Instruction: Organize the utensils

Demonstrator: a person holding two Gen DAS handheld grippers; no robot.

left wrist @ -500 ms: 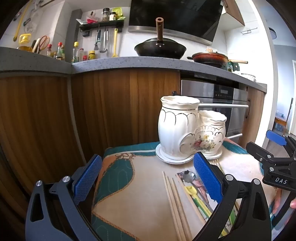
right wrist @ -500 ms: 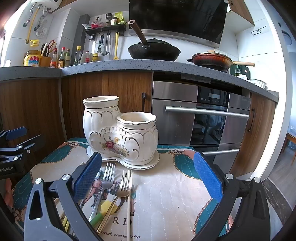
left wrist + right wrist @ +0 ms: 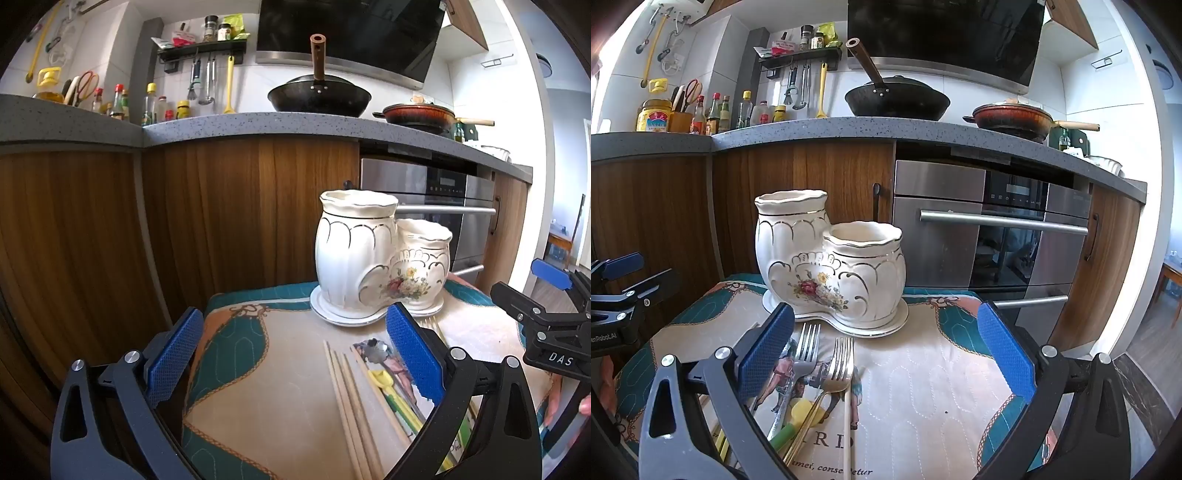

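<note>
From the left wrist, the left gripper (image 3: 293, 352) is hovering with fingers spread wide, empty; the ceramic holder (image 3: 380, 264) is standing at 1 o'clock, chopsticks (image 3: 351, 402) lying at 5. From the right wrist, the right gripper (image 3: 886, 352) is gaping empty; 2 forks (image 3: 822, 363) are lying at 9 o'clock.

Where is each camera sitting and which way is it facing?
Left wrist: rides the left tongs, open, looking slightly down across the patterned cloth at the ceramic utensil holder and chopsticks; right tongs and fingertips at right edge.
Right wrist: rides the right tongs, open, facing the holder and forks; left tongs at left edge.
Shared: holder, cloth, wok, oven.
</note>
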